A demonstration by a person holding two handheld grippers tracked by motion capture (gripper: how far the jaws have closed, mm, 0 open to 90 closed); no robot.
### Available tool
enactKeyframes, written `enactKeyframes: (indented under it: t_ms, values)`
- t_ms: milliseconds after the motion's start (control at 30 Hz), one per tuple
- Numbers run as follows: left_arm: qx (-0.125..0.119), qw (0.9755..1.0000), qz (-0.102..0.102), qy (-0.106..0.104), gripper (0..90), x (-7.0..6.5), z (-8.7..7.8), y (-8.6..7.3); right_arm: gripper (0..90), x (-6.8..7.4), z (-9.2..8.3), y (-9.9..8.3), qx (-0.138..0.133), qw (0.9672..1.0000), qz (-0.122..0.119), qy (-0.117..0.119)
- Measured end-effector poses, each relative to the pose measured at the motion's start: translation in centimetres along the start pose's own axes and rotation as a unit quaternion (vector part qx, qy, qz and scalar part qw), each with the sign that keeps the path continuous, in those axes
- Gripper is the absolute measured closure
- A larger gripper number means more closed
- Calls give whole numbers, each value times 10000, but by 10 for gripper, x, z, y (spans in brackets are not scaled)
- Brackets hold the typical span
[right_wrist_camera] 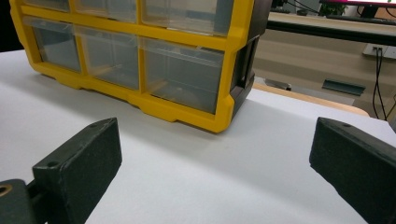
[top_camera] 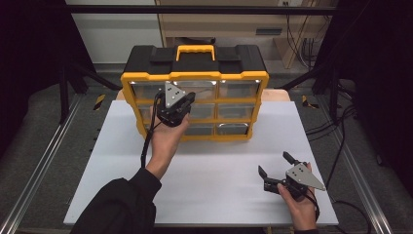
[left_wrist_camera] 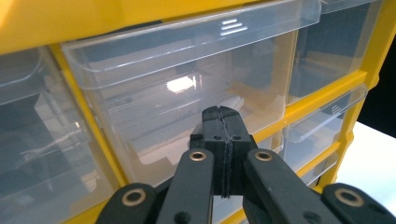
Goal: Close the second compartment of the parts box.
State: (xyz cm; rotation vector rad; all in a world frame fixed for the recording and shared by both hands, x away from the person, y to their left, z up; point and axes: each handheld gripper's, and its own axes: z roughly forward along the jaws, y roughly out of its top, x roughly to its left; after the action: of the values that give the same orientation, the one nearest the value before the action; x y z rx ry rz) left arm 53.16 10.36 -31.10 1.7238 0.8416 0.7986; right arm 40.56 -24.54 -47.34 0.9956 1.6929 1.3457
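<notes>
A yellow and black drawer organizer (top_camera: 195, 75) with a yellow handle stands at the back of the white board (top_camera: 219, 165). It holds three rows of clear plastic drawers. My left gripper (top_camera: 189, 100) is up against the front of the organizer (left_wrist_camera: 46, 23), its jaws shut with nothing between them. The left gripper (left_wrist_camera: 224, 122) has its tips close before the clear middle drawer (left_wrist_camera: 187, 79); I cannot tell whether they touch it. My right gripper (top_camera: 275, 164) rests low at the board's front right, open and empty. From the right gripper (right_wrist_camera: 215, 154), the organizer (right_wrist_camera: 224, 70) stands farther off.
Metal rails (top_camera: 44, 161) run along both sides of the board over dark floor. Cables (top_camera: 341, 131) trail at the right. A beige cabinet (top_camera: 219, 24) stands behind the organizer. The white board has free room in front of the organizer.
</notes>
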Motion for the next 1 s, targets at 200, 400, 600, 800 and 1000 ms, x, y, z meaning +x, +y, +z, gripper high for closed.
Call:
enactKeyframes:
  t_ms: [200,400,600,800,1000]
  values:
    - [31,10000,-8,-9,900,-5,3,-1,25,-1,-1,2,-61,10000,47,-6]
    - [26,10000,2,-11,900,-8,4,0,24,-2,-2,2,-80,9999,59,-14]
    - [23,10000,-19,0,900,-7,5,1,25,-1,-2,2,-83,10000,39,-2]
    - [18,10000,22,13,900,-7,6,3,25,-1,-2,2,-82,10000,37,4]
    - [16,10000,-10,46,900,-6,9,5,25,-1,-2,2,-86,10000,42,11]
